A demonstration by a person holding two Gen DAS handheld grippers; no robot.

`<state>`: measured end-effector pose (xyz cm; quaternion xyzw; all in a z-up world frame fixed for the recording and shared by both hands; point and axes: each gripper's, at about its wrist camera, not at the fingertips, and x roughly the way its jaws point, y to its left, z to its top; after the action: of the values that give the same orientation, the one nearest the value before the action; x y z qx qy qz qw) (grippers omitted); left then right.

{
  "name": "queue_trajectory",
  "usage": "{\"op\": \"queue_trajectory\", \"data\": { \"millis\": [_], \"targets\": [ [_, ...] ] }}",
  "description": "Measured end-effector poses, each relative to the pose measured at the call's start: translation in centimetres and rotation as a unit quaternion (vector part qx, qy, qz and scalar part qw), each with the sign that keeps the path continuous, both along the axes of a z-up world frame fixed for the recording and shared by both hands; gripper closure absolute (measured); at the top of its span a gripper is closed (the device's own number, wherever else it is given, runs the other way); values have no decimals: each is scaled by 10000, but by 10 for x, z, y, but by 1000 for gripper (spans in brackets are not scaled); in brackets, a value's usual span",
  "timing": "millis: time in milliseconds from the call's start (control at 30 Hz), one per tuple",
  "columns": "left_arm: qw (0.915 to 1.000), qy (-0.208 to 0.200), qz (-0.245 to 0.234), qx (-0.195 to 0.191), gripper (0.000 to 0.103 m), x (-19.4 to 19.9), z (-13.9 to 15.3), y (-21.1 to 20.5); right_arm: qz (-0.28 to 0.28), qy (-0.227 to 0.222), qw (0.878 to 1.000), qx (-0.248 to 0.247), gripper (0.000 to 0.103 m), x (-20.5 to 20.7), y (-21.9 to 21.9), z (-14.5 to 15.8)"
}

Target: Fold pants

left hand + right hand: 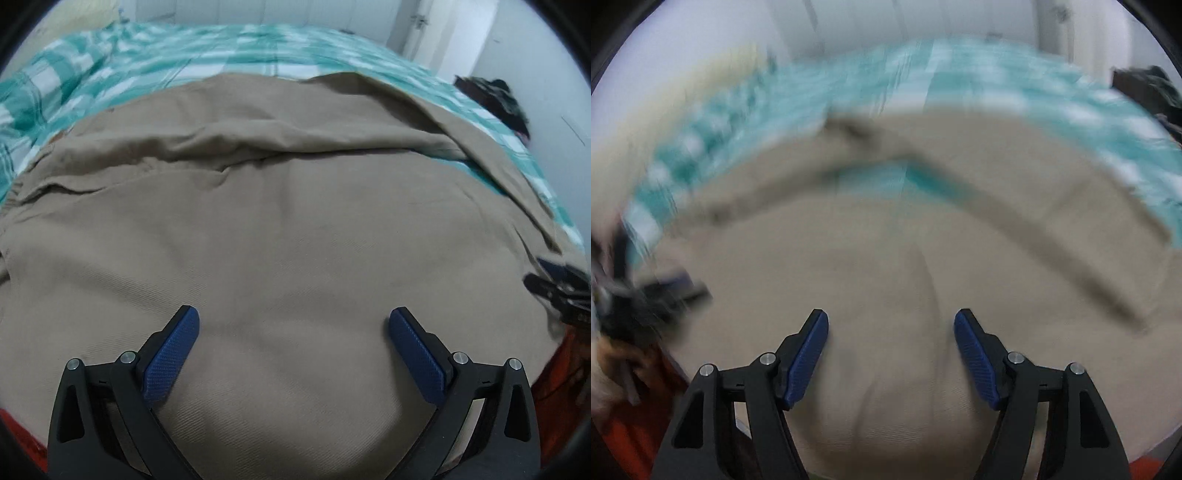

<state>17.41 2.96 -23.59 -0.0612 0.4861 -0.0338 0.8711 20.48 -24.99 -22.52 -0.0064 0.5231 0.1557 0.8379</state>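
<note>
**Both grippers free above the pants**

Left gripper [293, 321]: jaws spread wide, nothing between the pads; tan cloth lies directly beneath and ahead of it. Right gripper [891, 325]: jaws also apart, nothing gripped, with a raised crease of cloth running away from between the fingers. Its view is smeared by motion blur, so fine detail there is unreliable.

The pants [280, 221] lie spread on the bed [155, 55], covering most of the near surface. Beyond the grippers, a doubled layer forms a ridge running left to right across the left view. On the right side, one long strip of cloth, probably a leg, angles away over the green checked bedding.

Judgement: the pants' long axis runs sideways across both views. The right gripper appears nearer the angled strip; the left is nearer the ridge.
</note>
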Motion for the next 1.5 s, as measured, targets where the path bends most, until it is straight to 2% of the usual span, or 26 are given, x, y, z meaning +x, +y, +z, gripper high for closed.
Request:
{"op": "queue_trajectory", "data": {
  "millis": [33, 67, 200, 500, 633, 700, 767, 800, 867, 933, 967, 1033, 1067, 1167, 1200, 1233, 1300, 1333, 1367, 1400, 1467, 1500],
  "targets": [
    [10000, 12, -30, 49, 1, 1, 0, -1, 91, -223, 9994, -267, 29, -5, 8, -5],
    [10000, 41, -22, 49, 1, 2, 0, -2, 130, -300, 9990, -296, 29, -5, 11, -7],
    [10000, -11, -6, 56, 1, 2, 0, -2, -35, -77, 9996, 254, 28, 0, -2, -10],
    [9999, -103, -4, 96, 1, -2, -3, -2, -10, -309, 9994, 137, 28, -10, -9, -7],
    [9996, 157, 242, -65, 2, -1, 14, 6, -15, -322, 9994, 156, 28, -12, -12, -6],
    [9976, -301, 460, -433, 1, -6, 39, 22, -20, -301, 9993, 202, 28, -12, -14, -4],
    [9949, -632, 675, -396, 1, -6, 52, 37, -123, -147, 9993, 311, 28, -11, -18, 7],
    [9943, -680, 758, -302, 1, -3, 53, 44, -281, -137, 9979, 576, 28, -13, -24, 15],
    [9954, -468, 810, -227, 1, 6, 39, 55, -668, -205, 9806, 1834, 28, -17, -50, 33],
    [9952, -16, 945, -267, 1, 14, 16, 62, -1142, 13, 9627, 2451, 29, -6, -72, 31],
    [9942, 178, 1016, -292, 2, 16, 6, 64, -1373, 143, 9567, 2562, 29, 0, -81, 27],
    [9959, 79, 901, 3, 1, 15, 5, 55, -2290, 423, 9350, 2676, 33, 13, -117, 8],
    [9965, 123, 805, 175, 1, 15, 5, 49, -2773, 395, 9210, 2708, 38, 14, -136, 3],
    [9970, 47, 679, 357, 1, 11, 3, 41, -3838, 249, 8632, 3271, 38, 9, -178, -9],
    [9969, 7, 690, 373, 1, 9, 3, 40, -4040, 277, 8473, 3436, 38, 9, -184, -12],
    [9968, -10, 692, 392, 1, 7, 1, 41, -4170, 311, 8384, 3497, 38, 12, -187, -14],
    [9967, -9, 678, 447, 1, 7, 0, 40, -4365, 306, 8300, 3459, 42, 18, -188, -15],
    [9967, 19, 671, 452, 1, 7, 1, 40, -4481, 284, 8261, 3406, 54, 21, -189, -17],
    [9969, 97, 657, 431, 2, 8, 3, 41, -4589, 306, 8240, 3309, 82, 23, -190, -19],
    [9969, 180, 656, 385, 3, 8, 8, 41, -4691, 327, 8231, 3183, 98, 24, -193, -21],
    [9983, 71, 582, -39, 4, 3, 26, 45, -4772, 264, 8214, 3113, 98, 21, -196, -17],
    [9983, -40, 533, -235, 4, 3, 34, 46, -4662, 182, 8263, 3156, 98, 20, -196, -11]
  ]
}}
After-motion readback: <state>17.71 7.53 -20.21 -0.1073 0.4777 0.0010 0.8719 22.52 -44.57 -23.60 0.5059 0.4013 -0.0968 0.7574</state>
